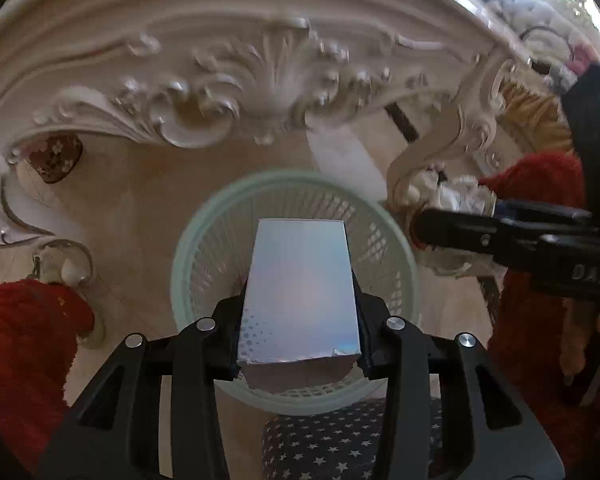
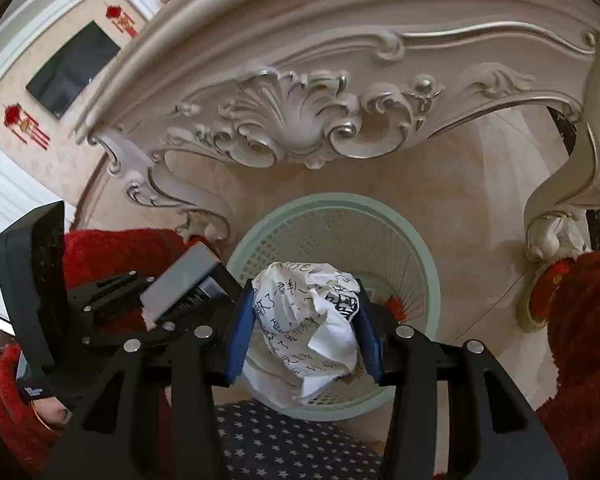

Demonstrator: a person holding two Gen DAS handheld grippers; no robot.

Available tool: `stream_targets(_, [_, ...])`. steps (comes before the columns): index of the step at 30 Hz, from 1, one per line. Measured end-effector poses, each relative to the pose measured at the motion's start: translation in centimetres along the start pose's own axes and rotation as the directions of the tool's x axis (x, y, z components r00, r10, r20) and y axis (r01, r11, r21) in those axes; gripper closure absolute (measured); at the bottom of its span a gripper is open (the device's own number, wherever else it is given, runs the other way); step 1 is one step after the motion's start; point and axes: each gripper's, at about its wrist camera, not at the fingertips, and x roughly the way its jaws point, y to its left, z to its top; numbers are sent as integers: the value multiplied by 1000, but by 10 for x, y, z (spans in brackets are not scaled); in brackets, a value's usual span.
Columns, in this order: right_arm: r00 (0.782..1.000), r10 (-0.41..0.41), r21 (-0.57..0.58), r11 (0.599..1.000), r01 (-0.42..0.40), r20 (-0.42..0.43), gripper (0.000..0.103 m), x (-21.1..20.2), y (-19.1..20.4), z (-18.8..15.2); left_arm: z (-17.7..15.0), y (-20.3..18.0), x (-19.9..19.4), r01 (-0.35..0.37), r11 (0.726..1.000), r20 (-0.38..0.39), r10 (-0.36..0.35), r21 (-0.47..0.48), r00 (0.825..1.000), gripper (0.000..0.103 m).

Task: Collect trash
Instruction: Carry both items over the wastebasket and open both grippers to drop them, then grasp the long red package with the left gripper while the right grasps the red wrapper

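My left gripper [image 1: 300, 300] pinched a silver box [image 1: 300, 292] between its two black fingers [image 1: 230, 332], one pad pressed on each long side. The box hung over the pale green basket [image 1: 198, 236], which stood on the tiled floor [image 1: 140, 208] just in front of the carved white table [image 1: 228, 92]. In the right wrist view the same box [image 2: 182, 284] showed at the left, near the basket's left rim.

My right gripper [image 2: 306, 320] pinched a crumpled sheet of paper [image 2: 306, 312] with black handwriting between its blue pads [image 2: 242, 332]. The paper hung over the open mouth of the basket [image 2: 428, 280], near its front rim. Some white paper lay inside the basket below it.

Red fluffy covers [image 2: 580, 320] sat around the feet of the table legs at both sides. A dark cloth with white stars [image 2: 284, 440] lay along the lower edge, touching the basket's front rim.
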Motion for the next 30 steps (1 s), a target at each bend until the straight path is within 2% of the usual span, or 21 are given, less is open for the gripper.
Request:
stream_targets(2, [1000, -9, -15, 1000, 9, -3, 58, 4, 0, -1, -1, 2, 8, 7, 1000, -33, -7, -13, 999, 60])
stream_targets(3, [1000, -12, -18, 1000, 12, -3, 56, 3, -1, -3, 0, 3, 12, 14, 1000, -54, -15, -23, 998, 55])
stream_targets(4, [1000, -17, -20, 1000, 17, -5, 48, 5, -1, -3, -3, 7, 14, 12, 1000, -60, -14, -28, 998, 38])
stream_targets(5, [1000, -21, -21, 1000, 21, -4, 42, 5, -3, -5, -3, 7, 14, -1, 1000, -56, -1, -29, 998, 29])
stream_targets(7, [999, -52, -22, 998, 52, 11, 30, 4, -5, -5, -3, 7, 14, -27, 999, -52, 26, -27, 998, 18])
stream_targets(12, [997, -83, -12, 996, 83, -1, 29, 13, -9, -5, -5, 13, 18, -28, 998, -56, 25, -57, 998, 17])
stream_targets(19, [996, -87, 2, 996, 87, -20, 29, 17, -12, -7, -7, 16, 21, -23, 997, -62, 19, -75, 998, 17])
stream_targets(27, [996, -89, 1, 996, 89, -8, 29, 14, -11, -8, -9, 18, 25, -50, 996, -81, 44, -76, 996, 17])
stream_targets(30, [996, -84, -9, 996, 84, 23, 29, 7, -9, -9, -9, 17, 23, -64, 996, -71, 59, -68, 996, 17])
